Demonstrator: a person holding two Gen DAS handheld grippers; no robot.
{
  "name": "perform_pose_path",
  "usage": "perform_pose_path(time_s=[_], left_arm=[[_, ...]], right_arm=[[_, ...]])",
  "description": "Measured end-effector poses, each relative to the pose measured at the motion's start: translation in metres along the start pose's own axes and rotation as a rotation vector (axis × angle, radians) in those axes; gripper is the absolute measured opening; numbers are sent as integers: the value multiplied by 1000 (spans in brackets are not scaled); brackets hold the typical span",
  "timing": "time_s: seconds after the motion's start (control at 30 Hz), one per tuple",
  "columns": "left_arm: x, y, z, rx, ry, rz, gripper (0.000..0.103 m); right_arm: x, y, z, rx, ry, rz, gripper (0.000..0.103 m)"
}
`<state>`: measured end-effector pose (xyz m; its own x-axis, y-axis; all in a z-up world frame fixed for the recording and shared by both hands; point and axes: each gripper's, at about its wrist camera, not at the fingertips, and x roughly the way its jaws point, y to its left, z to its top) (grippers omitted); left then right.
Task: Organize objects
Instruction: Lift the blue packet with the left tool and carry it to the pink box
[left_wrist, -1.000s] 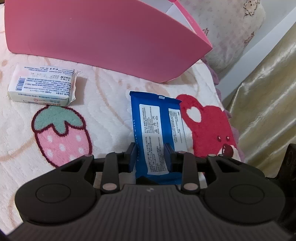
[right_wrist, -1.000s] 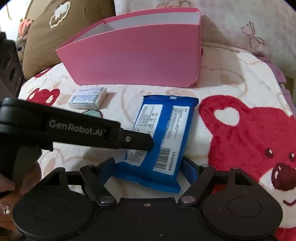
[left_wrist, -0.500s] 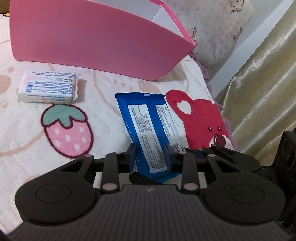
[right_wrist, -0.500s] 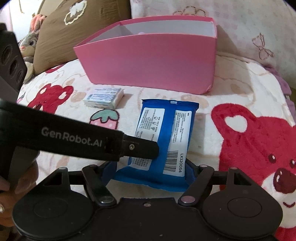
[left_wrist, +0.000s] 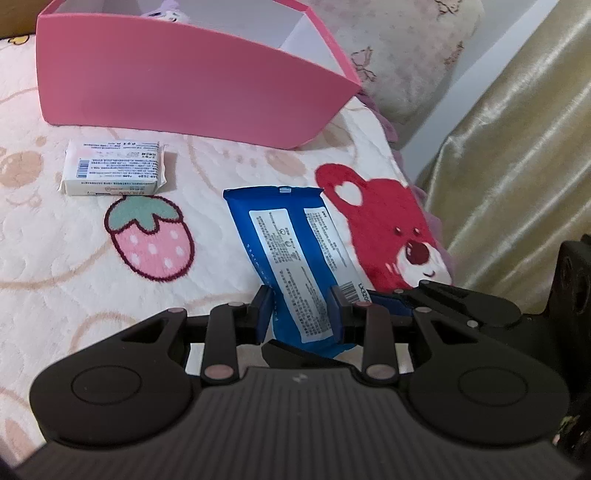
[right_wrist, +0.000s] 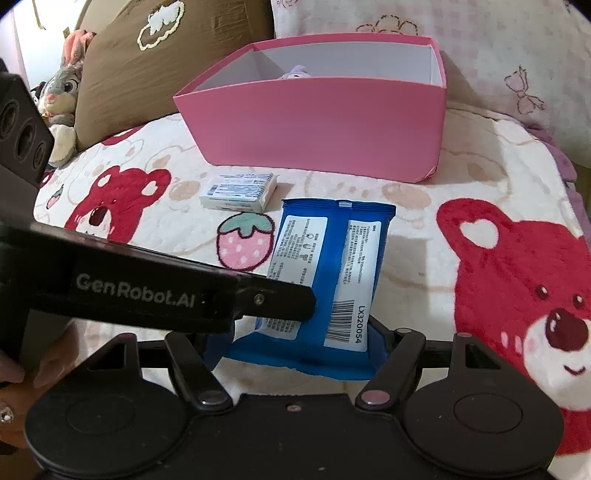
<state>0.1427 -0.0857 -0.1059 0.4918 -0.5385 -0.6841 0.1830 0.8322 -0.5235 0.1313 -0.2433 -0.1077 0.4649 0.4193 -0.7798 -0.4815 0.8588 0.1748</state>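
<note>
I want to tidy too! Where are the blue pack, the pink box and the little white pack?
blue pack (right_wrist: 328, 273), right wrist view, blue middle strip
pink box (right_wrist: 317, 125), right wrist view, front wall
white pack (left_wrist: 114, 171), left wrist view, printed top

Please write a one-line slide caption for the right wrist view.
Both grippers, right gripper and left gripper, hold a blue packet above the blanket, before a pink box.

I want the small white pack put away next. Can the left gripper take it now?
Probably not yet. The left gripper is shut on the blue packet, so its jaws are occupied. The white pack itself lies uncovered on the blanket.
</note>
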Motion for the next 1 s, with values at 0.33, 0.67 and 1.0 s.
perform_pose_path(time_s=[0.33, 0.67, 1.0], left_arm=[[-36, -18, 0, 57, 28, -8, 30], [-86, -41, -3, 134, 3, -5, 30], [-124, -55, 9, 188, -6, 6, 30]], right_arm=[[-35, 28, 2, 18, -4, -45, 75], [-76, 61, 8, -18, -39, -65, 75], [-106, 77, 21, -21, -87, -47, 74]])
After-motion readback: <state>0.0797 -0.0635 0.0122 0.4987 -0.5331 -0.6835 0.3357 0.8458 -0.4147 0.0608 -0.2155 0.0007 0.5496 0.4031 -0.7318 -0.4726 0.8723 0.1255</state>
